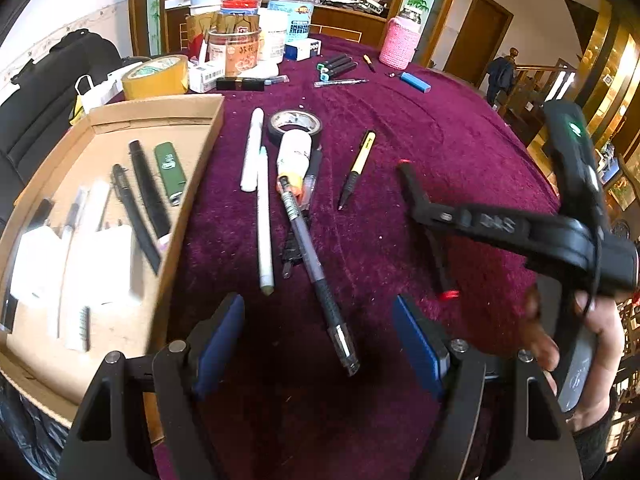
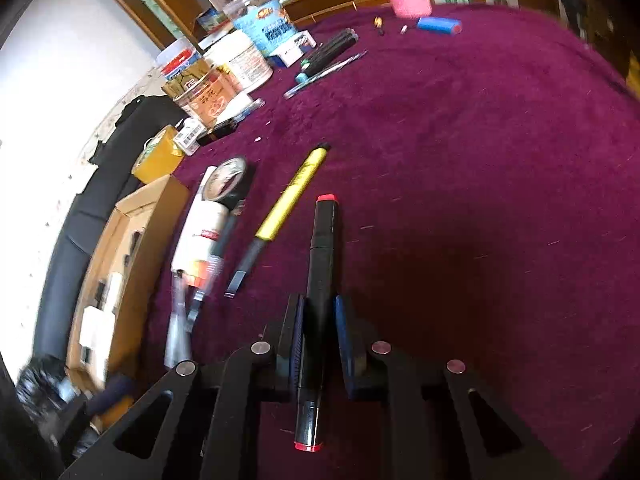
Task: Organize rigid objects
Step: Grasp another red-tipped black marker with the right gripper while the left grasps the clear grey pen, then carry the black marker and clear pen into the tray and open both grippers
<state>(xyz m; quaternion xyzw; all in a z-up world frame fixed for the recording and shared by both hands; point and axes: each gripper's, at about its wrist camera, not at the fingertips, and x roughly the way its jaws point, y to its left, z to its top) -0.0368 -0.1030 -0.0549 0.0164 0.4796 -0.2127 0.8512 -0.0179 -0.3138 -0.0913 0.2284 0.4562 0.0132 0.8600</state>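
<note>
My left gripper (image 1: 320,332) is open and empty, low over the purple cloth, with a clear gel pen (image 1: 316,272) lying between its fingers. A cardboard box (image 1: 196,152) at the left holds pens, a green lighter (image 1: 170,174) and white items. On the cloth lie a white pen (image 1: 264,216), a white marker (image 1: 252,148), a glue bottle (image 1: 294,156), black tape (image 1: 295,124) and a yellow pen (image 1: 358,168). My right gripper (image 2: 320,320) is shut on a black marker with red ends (image 2: 318,300); it also shows in the left wrist view (image 1: 424,232).
Jars, tubs and boxes (image 1: 248,32) crowd the table's far left, with a yellow tape roll (image 1: 156,76). Black markers (image 1: 338,65), a blue lighter (image 1: 416,82) and a pink-sleeved bottle (image 1: 400,42) sit at the far side. A black chair (image 1: 48,92) stands left of the box.
</note>
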